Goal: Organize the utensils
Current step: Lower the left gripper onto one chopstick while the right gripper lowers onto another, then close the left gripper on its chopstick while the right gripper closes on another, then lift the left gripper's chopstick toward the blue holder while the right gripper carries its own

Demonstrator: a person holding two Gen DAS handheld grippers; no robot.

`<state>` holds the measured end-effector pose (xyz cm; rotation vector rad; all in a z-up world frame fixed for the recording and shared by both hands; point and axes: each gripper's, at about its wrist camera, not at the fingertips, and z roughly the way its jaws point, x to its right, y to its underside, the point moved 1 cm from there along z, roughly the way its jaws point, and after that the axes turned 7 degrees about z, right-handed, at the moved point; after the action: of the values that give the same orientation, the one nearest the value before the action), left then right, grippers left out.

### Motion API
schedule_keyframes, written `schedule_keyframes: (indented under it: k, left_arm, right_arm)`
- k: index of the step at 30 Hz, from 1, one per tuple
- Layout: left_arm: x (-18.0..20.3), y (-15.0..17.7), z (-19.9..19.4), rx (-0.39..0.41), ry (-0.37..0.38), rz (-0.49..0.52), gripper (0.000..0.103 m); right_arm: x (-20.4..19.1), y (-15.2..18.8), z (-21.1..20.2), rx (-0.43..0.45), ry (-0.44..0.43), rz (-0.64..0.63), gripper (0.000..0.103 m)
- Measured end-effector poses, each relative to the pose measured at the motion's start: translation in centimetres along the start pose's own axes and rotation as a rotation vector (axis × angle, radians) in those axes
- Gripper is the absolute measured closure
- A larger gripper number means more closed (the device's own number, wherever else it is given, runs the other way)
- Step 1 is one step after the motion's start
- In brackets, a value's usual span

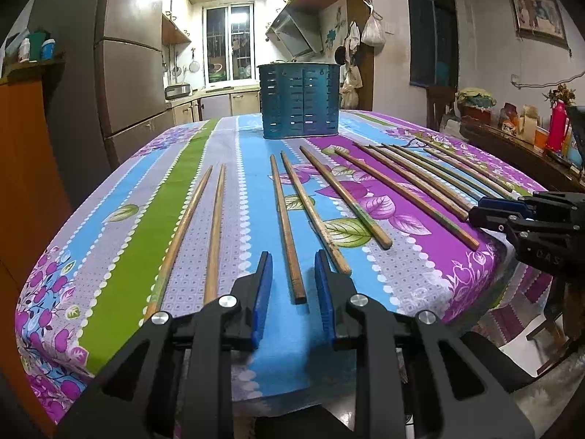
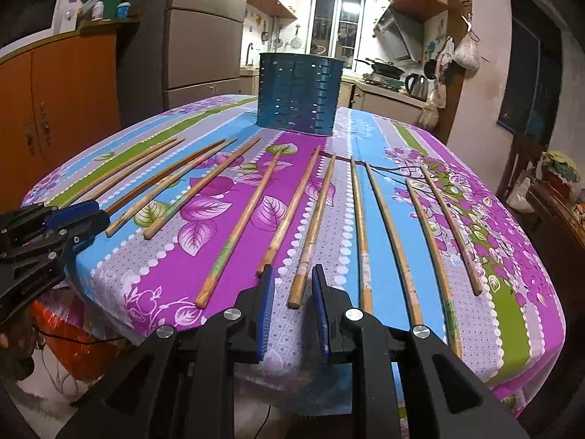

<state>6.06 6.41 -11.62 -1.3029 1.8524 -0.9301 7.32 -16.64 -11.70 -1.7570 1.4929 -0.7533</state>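
Both tools, left tool (image 1: 292, 269) and right tool (image 2: 291, 283), stand narrowly open, holding nothing. A chopstick (image 1: 287, 226) lies between my left pads; closing off-centre could roll it off the bench (image 1: 120, 241).

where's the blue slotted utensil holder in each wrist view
Left wrist view: the blue utensil holder stands upright at upper centre, on the far side of the table beyond the chopsticks.
Right wrist view: the same holder stands at upper centre, just left of the kitchen counter.
Shared landmark: the kitchen window shows behind the holder in both views.
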Motion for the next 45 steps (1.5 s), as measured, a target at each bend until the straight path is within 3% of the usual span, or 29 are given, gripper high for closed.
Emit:
schedule_keyframes:
  k: [3, 8, 14, 19, 35, 41, 45]
  left_arm:
    - [0.1, 0.2, -0.1, 0.015, -0.006, -0.004, 0.081]
    - [0.2, 0.5, -0.1, 0.035, -0.010, -0.002, 0.081]
    - [0.1, 0.8, -0.1, 0.054, -0.003, -0.008, 0.084]
    - [-0.5, 0.6, 0.0, 0.046, -0.001, -0.031, 0.097]
    - [-0.6, -1.5, -2.2, 0.040, -0.064, -0.067, 0.098]
    - [-1.1, -2.8, -3.8, 0.056, -0.088, -0.078, 0.098]
    - [-1.0, -3.6, -4.5, 0.070, -0.099, -0.062, 0.098]
  right_arm:
    - [-0.2, 0.3, -0.2, 0.016, 0.024, 0.005, 0.081]
    - [-0.8, 0.4, 0.0, 0.029, 0.034, 0.008, 0.092]
    - [0.0, 0.4, 0.2, 0.034, 0.006, 0.081, 0.093]
    - [0.7, 0.3, -0.1, 0.016, -0.018, 0.113, 0.096]
    - [2.4, -1.3, -4.2, 0.127, -0.031, 0.115, 0.096]
    - [3.4, -1.9, -4.7, 0.098, -0.061, 0.126, 0.096]
    - [3.9, -1.9, -4.2, 0.012, -0.069, 0.122, 0.095]
